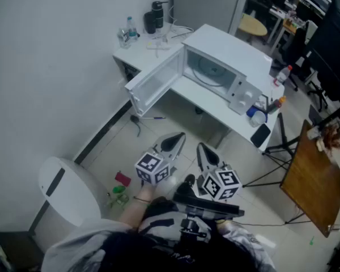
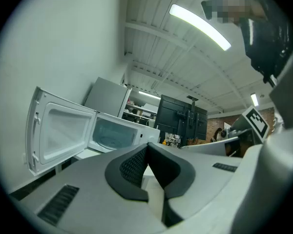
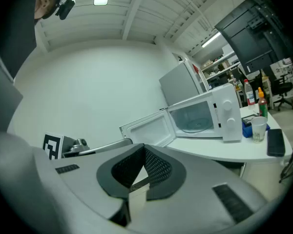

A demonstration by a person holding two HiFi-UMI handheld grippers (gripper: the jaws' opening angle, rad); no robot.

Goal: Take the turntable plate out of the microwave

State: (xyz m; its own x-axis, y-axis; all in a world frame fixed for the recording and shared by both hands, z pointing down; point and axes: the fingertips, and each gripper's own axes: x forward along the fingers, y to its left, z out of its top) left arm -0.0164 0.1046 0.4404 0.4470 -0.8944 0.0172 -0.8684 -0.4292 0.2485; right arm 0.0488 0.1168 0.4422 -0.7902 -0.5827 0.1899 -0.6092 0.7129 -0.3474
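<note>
Head view consulted first: found turntable plate lying flat inside microwave, door swung wide, well ahead of and apart from left gripper and right gripper, both clamped fully shut on nothing. Confirmed in right gripper view as a clear glass disc on the cavity floor, a detail not given from overhead. Made out only faintly in left gripper view, rim too dim to trace.
</note>
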